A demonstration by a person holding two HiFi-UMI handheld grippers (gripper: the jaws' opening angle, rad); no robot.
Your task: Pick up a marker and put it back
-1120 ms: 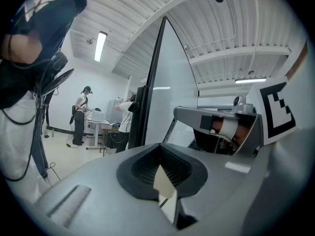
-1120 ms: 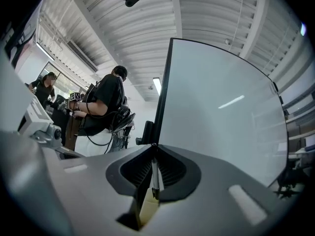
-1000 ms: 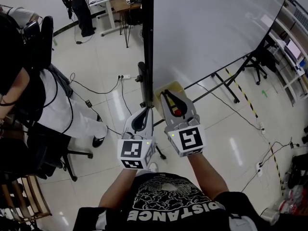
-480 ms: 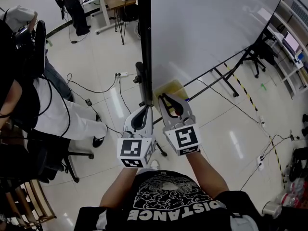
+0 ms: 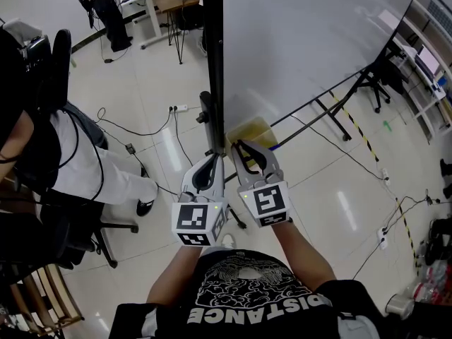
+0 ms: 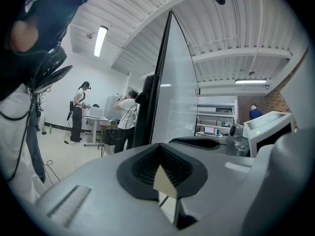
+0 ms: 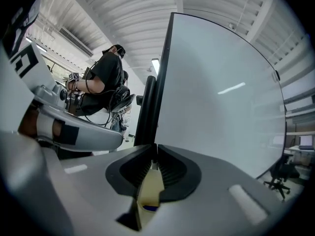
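Both tongs clenched, nothing in them: grey left gripper [image 6: 160,151] and grey right gripper [image 7: 153,160] side by side at near edge of big white whiteboard [image 5: 304,41]. Can't spot marker, maybe on yellow flat tray [image 5: 248,131] at whiteboard's foot. Guessing I'm pre-pick. Next: open right, locate marker.

Head view:
- Yellow object [image 5: 253,128] at the foot of the whiteboard [image 5: 311,41]: near part hidden behind the right gripper [image 5: 244,150]; kind cannot be told.
- Whiteboard cut off by the top and right edges.
- Seated person [image 5: 49,147] cut off by the left edge.
- Standing person [image 5: 106,9] cut off by the top edge.

Right gripper view:
- The slit between the fingers [image 7: 170,171] shows only a pale yellow strip and a small dark blue spot [image 7: 149,208]. Too little to identify.

Left gripper view:
- Dark shape [image 6: 44,28] upper left, blurred, unidentified.
- Distant figures [image 6: 78,112] too small for detail.
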